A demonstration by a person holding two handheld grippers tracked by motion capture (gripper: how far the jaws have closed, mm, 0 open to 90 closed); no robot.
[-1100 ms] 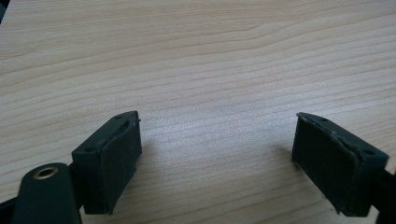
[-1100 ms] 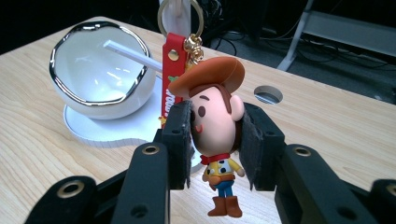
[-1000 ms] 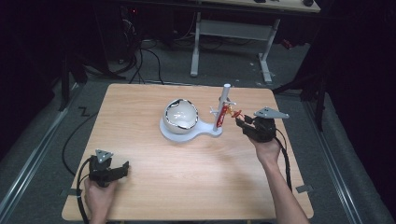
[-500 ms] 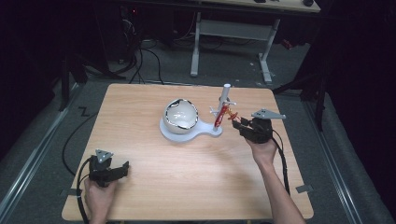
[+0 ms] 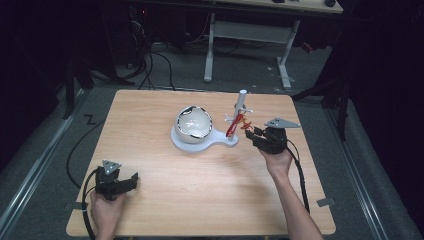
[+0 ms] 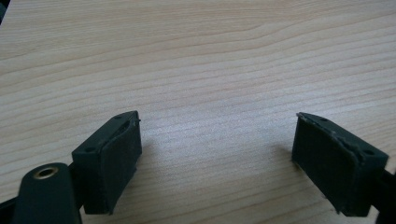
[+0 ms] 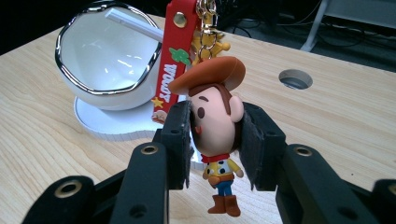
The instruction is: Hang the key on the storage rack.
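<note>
A cowboy figure keychain (image 7: 215,116) hangs by a gold chain and a red strap (image 7: 170,51) from the white post (image 5: 242,102) of a stand. My right gripper (image 7: 215,140) is shut on the figure's head, with a pad on each side. In the high view that gripper (image 5: 255,134) sits just right of the red strap (image 5: 233,125). A white glossy bowl with a chrome rim (image 5: 192,125) sits on the stand's base. My left gripper (image 5: 131,181) rests at the table's near left, and its jaws (image 6: 217,154) stand open over bare wood.
The wooden table (image 5: 200,200) has a round cable hole (image 7: 295,78) behind the figure. Dark floor, cables and a desk frame (image 5: 247,32) lie beyond the far edge. Each gripper trails a black cable off the near side.
My right gripper has edged slightly left toward the stand. The left hand has stayed where it was.
</note>
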